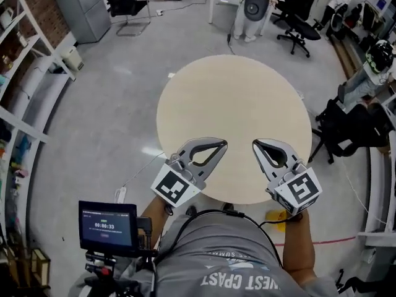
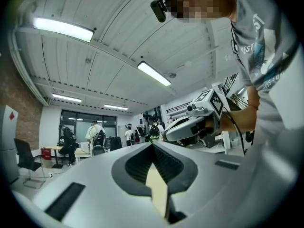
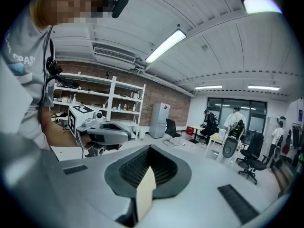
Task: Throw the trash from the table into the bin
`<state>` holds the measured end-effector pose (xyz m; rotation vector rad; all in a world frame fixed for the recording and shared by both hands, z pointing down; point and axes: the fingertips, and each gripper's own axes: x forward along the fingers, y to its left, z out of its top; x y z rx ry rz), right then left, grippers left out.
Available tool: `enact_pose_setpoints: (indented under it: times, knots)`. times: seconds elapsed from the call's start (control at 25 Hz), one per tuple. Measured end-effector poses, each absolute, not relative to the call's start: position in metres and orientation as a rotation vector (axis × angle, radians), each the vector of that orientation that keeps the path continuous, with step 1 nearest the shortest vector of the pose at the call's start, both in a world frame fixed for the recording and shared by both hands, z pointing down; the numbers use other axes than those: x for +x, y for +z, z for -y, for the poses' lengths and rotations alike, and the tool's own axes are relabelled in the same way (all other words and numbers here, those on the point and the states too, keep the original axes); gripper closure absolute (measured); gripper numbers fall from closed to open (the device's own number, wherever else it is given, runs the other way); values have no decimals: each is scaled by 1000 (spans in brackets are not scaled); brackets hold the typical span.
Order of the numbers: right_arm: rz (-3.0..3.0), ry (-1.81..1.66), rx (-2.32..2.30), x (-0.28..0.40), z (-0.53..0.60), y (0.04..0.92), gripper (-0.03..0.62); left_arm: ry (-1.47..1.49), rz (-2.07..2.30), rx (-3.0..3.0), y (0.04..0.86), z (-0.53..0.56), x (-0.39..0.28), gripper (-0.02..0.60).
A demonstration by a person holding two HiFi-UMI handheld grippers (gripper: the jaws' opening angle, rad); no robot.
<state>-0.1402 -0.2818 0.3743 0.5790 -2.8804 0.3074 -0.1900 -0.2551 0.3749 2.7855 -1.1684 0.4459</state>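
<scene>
Two closed claws: the grey left gripper [image 1: 221,145] at 7 o'clock and the grey right gripper [image 1: 256,145] at 5 o'clock of the round beige table [image 1: 235,98], jaws together on nothing, poised over its near rim, probably idle. No trash or bin shows; grey floor [image 1: 111,104] lies open all round.

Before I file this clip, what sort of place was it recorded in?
Probably a shared robotics lab or workshop office: swivel office chairs beside desks, open white shelving against a brick wall, and a round table on a wide grey floor.
</scene>
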Motion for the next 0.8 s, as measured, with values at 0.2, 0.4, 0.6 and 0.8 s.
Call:
enact_pose_setpoints:
  times: [0.2, 0.4, 0.6, 0.8]
  knots:
    - [2898, 334, 477, -155, 295, 384, 583, 485, 1216, 2761, 377, 265, -196, 543]
    - [2906, 348, 411, -167, 298, 392, 583, 533, 1232, 2730, 384, 264, -201, 543]
    - [2893, 364, 396, -164, 300, 397, 583, 544, 1237, 2698, 391, 258, -202, 543]
    - [2815, 423, 402, -162, 296, 412, 583, 545, 1234, 2682, 398, 254, -210, 543]
